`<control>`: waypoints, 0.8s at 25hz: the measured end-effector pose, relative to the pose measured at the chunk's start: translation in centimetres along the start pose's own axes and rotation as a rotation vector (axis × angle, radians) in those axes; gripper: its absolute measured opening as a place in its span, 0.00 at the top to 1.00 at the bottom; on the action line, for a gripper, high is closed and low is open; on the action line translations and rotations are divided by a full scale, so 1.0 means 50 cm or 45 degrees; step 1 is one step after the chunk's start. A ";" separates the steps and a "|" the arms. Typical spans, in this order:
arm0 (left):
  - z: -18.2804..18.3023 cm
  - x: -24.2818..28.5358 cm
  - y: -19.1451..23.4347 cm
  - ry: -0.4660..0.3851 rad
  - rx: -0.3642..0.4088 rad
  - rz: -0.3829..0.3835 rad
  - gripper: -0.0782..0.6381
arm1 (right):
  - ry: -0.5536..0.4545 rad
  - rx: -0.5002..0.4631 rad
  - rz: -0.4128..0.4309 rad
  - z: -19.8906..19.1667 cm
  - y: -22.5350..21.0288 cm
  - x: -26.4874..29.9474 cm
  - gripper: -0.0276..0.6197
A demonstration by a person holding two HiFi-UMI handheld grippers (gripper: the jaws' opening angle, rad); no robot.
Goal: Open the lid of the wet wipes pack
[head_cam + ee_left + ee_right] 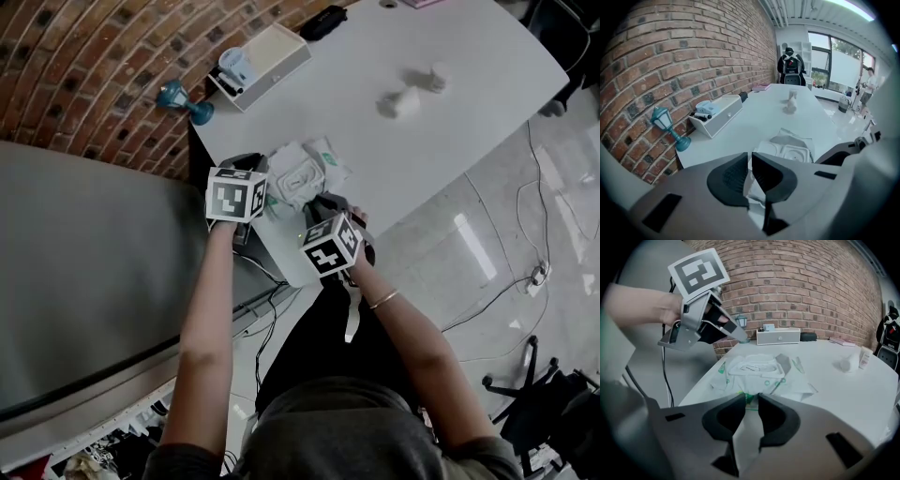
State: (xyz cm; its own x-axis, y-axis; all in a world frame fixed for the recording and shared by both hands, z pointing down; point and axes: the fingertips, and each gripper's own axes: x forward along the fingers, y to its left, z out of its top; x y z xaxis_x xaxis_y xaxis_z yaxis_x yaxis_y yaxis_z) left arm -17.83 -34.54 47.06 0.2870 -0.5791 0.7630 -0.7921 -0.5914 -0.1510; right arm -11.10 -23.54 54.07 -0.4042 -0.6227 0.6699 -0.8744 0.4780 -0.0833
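Note:
The white-and-green wet wipes pack [298,178] lies on the near corner of the white table [450,122]. Its plastic lid [783,363] looks swung open to the right, baring a frame with an "OPEN" sticker [751,367]. In the left gripper view the frame and the lid [798,153] show side by side. My right gripper [750,401] is shut on the pack's near crimped end [748,398]. My left gripper [740,337] hangs in the air above the pack's left side, shut with nothing in it; in the head view it [270,201] is at the pack's left edge.
A white box [267,58] with small items stands at the back by the brick wall, a blue lamp figure [183,101] to its left and a dark case [323,21] behind. Two small white objects [412,89] stand mid-table. Cables lie on the floor [525,281] at right.

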 end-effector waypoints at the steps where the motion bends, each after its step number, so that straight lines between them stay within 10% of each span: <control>1: -0.005 -0.008 0.001 -0.010 -0.014 0.006 0.84 | -0.001 -0.014 -0.004 0.000 -0.001 -0.002 0.81; 20: -0.077 -0.142 -0.052 -0.257 -0.309 0.084 0.84 | -0.158 0.079 0.050 0.051 -0.024 -0.134 0.91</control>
State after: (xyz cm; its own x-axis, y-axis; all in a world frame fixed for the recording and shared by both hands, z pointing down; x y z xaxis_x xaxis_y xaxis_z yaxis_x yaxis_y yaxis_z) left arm -19.89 -26.76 44.45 0.3126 -0.7258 0.6128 -0.9110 -0.4118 -0.0231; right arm -8.04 -21.49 47.79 -0.4653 -0.6779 0.5691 -0.8706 0.4667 -0.1560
